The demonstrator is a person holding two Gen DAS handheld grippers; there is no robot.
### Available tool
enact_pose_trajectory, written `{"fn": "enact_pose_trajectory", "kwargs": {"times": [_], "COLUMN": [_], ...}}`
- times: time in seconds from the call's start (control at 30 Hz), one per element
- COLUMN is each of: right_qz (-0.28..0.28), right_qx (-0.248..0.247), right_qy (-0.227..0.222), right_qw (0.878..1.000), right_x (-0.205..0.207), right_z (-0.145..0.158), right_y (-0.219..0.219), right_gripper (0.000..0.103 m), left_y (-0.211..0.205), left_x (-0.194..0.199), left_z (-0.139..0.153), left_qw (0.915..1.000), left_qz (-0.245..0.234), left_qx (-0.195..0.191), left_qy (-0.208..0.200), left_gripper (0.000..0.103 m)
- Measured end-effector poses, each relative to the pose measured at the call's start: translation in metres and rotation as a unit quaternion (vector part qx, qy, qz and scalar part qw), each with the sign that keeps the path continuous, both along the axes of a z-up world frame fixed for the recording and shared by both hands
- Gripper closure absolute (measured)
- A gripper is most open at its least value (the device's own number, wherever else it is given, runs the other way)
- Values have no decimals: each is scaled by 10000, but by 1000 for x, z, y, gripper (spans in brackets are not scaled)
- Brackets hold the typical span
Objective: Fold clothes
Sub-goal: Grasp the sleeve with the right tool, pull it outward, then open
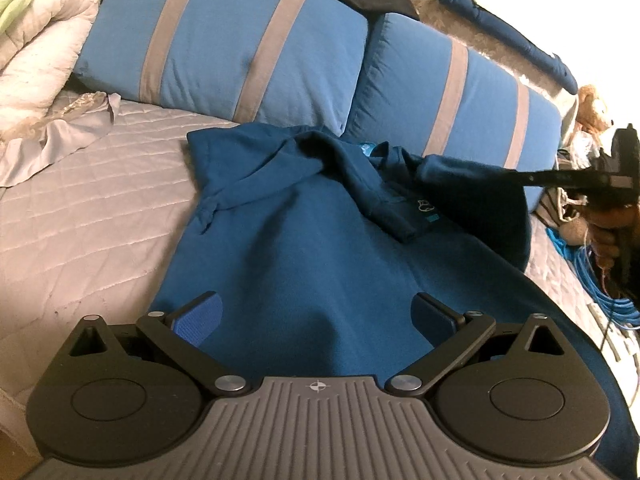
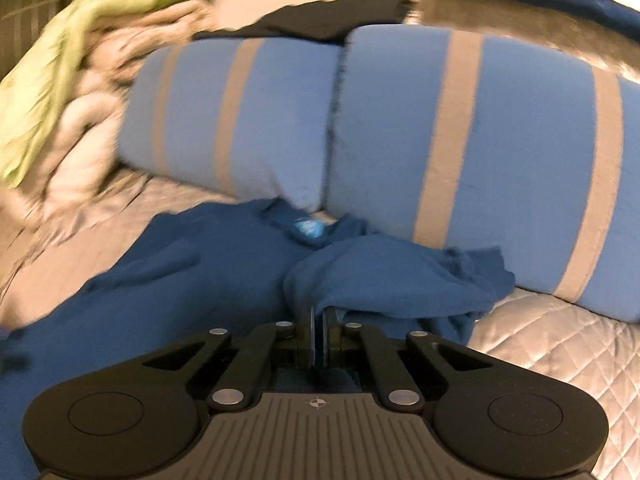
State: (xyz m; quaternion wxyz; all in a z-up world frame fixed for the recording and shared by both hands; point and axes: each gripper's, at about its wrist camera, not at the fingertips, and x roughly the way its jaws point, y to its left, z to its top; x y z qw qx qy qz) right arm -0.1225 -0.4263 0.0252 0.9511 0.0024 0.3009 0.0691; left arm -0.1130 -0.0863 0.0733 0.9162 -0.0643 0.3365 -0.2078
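Observation:
A dark blue shirt lies spread on the quilted grey bed, its collar end toward the pillows. My left gripper hovers open over the shirt's lower part, with only flat cloth under its blue pads. In the left wrist view my right gripper reaches in from the right, shut on the shirt's right sleeve and holding it lifted off the bed. The right wrist view shows that gripper with its fingers pressed together on a bunched fold of the blue sleeve. A light blue neck label shows near the collar.
Two blue pillows with grey stripes lean across the head of the bed. White bedding is piled at the left. A stuffed toy and blue cables lie beyond the bed's right edge.

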Motion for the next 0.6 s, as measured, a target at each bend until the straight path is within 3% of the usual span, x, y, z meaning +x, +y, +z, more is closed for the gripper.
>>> {"fn": "enact_pose_trajectory", "kwargs": {"times": [0.23, 0.33, 0.4, 0.47, 0.6], "right_qz": [656, 989, 1218, 1251, 693], "right_qx": [-17, -285, -634, -705, -126], "right_qy": [371, 602, 728, 679, 457], "right_qw": [9972, 9929, 9879, 9873, 9965], "right_x": [-30, -41, -49, -58, -64], "right_z": [-6, -17, -21, -21, -19], "right_y": [35, 50, 58, 55, 19], "right_gripper": [97, 90, 54, 32, 28], "left_y": [1, 2, 2, 2, 3], "left_x": [-1, -2, -2, -2, -1], "left_z": [0, -1, -1, -1, -1], "left_qw": [10000, 10000, 10000, 10000, 10000], "left_qz": [-20, -18, -14, -9, -29], "left_qx": [24, 16, 3, -4, -20], "left_qy": [-27, -31, -27, -31, -11], "left_gripper": [0, 0, 0, 0, 0]}}
